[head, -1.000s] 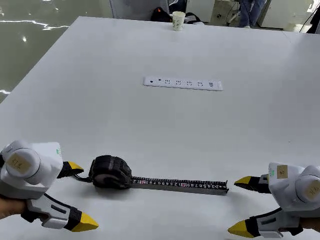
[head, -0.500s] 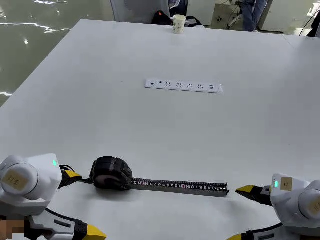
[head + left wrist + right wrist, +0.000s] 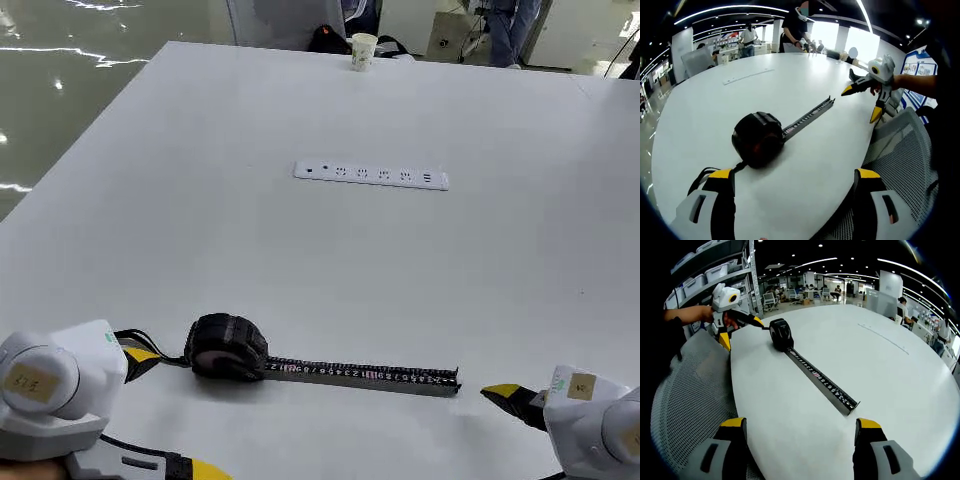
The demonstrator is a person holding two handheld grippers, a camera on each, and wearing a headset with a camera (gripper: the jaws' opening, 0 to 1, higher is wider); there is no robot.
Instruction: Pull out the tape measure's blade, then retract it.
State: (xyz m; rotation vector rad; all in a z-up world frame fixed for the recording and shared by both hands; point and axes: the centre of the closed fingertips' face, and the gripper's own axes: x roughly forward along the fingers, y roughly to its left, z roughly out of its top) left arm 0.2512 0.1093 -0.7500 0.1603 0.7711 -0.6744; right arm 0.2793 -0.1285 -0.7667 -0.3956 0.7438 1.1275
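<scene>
left claw (image 3: 795, 175) spread wide and empty, just behind the black tape measure (image 3: 758, 137) on the white tabletop (image 3: 705, 105); its blade (image 3: 822, 381) lies extended toward the right claw (image 3: 800, 423), jaws also apart, near the blade's tip

We find bare table (image 3: 200, 230) all round the tape measure (image 3: 227, 347); its drawn blade (image 3: 360, 374) bars three o'clock. A power strip (image 3: 371, 175) lies well apart at one o'clock, a paper cup (image 3: 363, 50) beyond it by the far edge.
</scene>
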